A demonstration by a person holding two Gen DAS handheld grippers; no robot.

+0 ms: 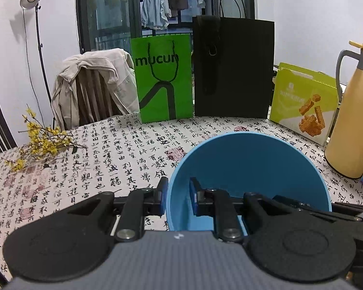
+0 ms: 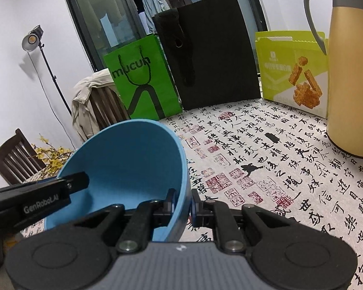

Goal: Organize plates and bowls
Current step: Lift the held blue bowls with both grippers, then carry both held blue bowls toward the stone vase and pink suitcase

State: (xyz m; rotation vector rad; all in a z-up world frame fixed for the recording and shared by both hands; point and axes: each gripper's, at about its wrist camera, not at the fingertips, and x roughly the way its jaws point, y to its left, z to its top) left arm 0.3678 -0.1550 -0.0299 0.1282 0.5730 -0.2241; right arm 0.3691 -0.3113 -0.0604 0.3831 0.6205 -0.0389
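Observation:
A blue bowl (image 1: 249, 169) hangs above the calligraphy tablecloth (image 1: 96, 159), held by both grippers at once. My left gripper (image 1: 177, 197) is shut on the bowl's left rim, one pad outside the wall and one inside. In the right wrist view the same blue bowl (image 2: 130, 154) tilts to the left, and my right gripper (image 2: 183, 204) is shut on its right rim. The left gripper's black body (image 2: 36, 198) reaches into the bowl from the left edge of that view.
At the table's back stand a green paper bag (image 1: 163, 79), a black bag (image 1: 234, 67) and a green snack box (image 1: 302, 104). A yellow thermos jug (image 1: 353, 120) rises at the right. Yellow flower twigs (image 1: 41, 142) lie at the left, near a chair with a jacket (image 1: 94, 82).

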